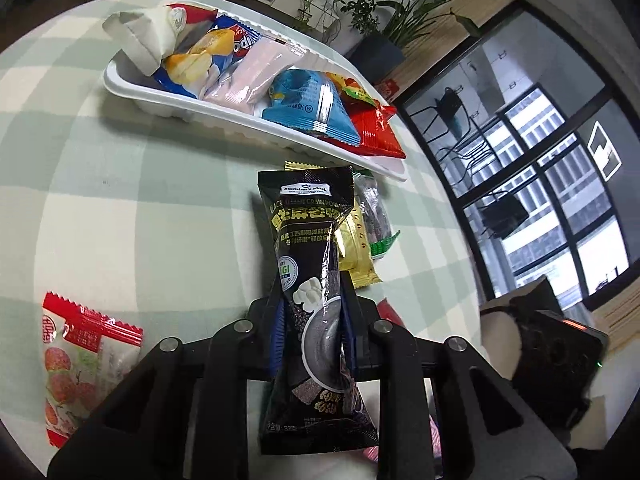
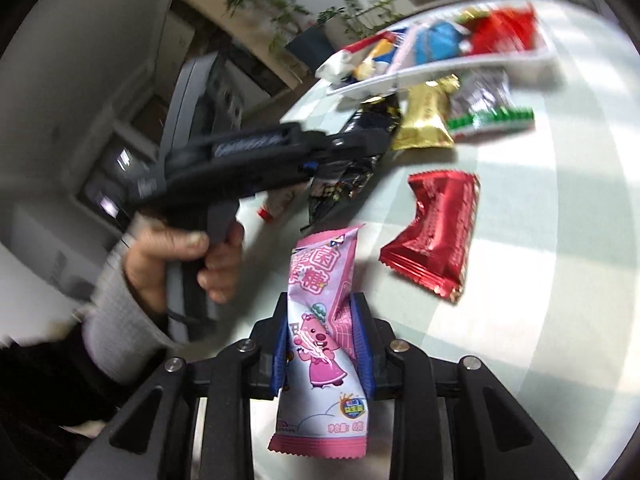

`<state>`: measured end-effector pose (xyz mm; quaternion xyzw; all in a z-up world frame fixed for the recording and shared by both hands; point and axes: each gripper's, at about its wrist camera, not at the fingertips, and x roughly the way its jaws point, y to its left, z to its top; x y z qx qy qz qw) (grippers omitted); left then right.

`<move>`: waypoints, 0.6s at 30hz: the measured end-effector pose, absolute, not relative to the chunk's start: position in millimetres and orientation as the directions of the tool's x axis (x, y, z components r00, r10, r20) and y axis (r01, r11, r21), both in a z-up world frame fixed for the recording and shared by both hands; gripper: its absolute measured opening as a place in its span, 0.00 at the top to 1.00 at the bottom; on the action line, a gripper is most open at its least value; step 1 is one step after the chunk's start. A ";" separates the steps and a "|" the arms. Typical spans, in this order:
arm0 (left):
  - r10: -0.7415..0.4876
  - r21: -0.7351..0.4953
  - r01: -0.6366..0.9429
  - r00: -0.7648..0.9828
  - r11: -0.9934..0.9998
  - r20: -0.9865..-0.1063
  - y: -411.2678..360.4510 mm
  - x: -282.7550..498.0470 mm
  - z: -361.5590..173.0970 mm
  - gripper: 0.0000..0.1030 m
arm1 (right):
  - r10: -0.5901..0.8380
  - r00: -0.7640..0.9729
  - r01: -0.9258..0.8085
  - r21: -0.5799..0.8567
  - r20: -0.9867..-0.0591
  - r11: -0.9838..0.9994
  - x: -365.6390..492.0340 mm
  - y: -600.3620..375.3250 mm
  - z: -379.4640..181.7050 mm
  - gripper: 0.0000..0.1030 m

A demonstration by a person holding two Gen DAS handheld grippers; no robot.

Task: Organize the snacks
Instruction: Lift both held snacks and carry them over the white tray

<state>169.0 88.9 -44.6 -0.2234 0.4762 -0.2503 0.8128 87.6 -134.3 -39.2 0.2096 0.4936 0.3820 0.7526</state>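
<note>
My left gripper [image 1: 310, 312] is shut on a black sesame snack packet [image 1: 310, 264] and holds it above the table, short of the white tray [image 1: 132, 88]. The tray holds several snack packets. My right gripper [image 2: 322, 328] is shut on a pink candy packet [image 2: 320, 344] and holds it above the table. In the right wrist view the left gripper [image 2: 352, 140] shows with the black packet [image 2: 340, 184] in it, and the tray [image 2: 400, 74] lies far behind.
Loose on the checked tablecloth are a gold packet [image 1: 354, 240] [image 2: 424, 120], a clear packet with green edge [image 1: 376, 216] [image 2: 486, 108], a red packet [image 2: 436, 232], and a red-and-white fruit packet [image 1: 80, 364]. Potted plants [image 1: 384, 28] stand past the table edge.
</note>
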 end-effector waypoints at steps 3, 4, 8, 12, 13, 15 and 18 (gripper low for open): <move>-0.646 -0.632 0.194 0.417 0.750 -0.639 91.4 166.4 -42.0 0.80 | 0.839 0.209 -0.303 0.782 -0.502 0.544 91.7 -145.9 -42.5 0.70; -0.653 -0.639 0.195 0.416 0.744 -0.633 91.9 165.5 -40.8 0.80 | 0.853 0.207 -0.286 0.804 -0.479 0.521 97.4 -147.4 -44.0 0.70; -0.675 -0.669 0.192 0.425 0.718 -0.602 96.1 165.3 -33.8 0.80 | 0.888 0.207 -0.233 0.861 -0.410 0.452 98.9 -154.3 -47.8 0.70; -0.682 -0.678 0.196 0.436 0.709 -0.587 100.5 164.3 -26.9 0.80 | 0.920 0.211 -0.190 0.910 -0.329 0.369 107.5 -158.4 -50.2 0.70; -0.685 -0.682 0.195 0.437 0.705 -0.583 101.6 164.6 -25.7 0.80 | 0.926 0.214 -0.184 0.918 -0.312 0.352 111.0 -162.7 -49.3 0.70; -0.687 -0.686 0.195 0.441 0.701 -0.578 103.3 164.8 -24.1 0.80 | 0.932 0.223 -0.176 0.928 -0.287 0.328 115.1 -163.8 -47.0 0.70; -0.691 -0.692 0.195 0.445 0.695 -0.570 105.8 164.7 -22.4 0.80 | 0.936 0.237 -0.170 0.937 -0.262 0.305 122.6 -167.0 -44.4 0.70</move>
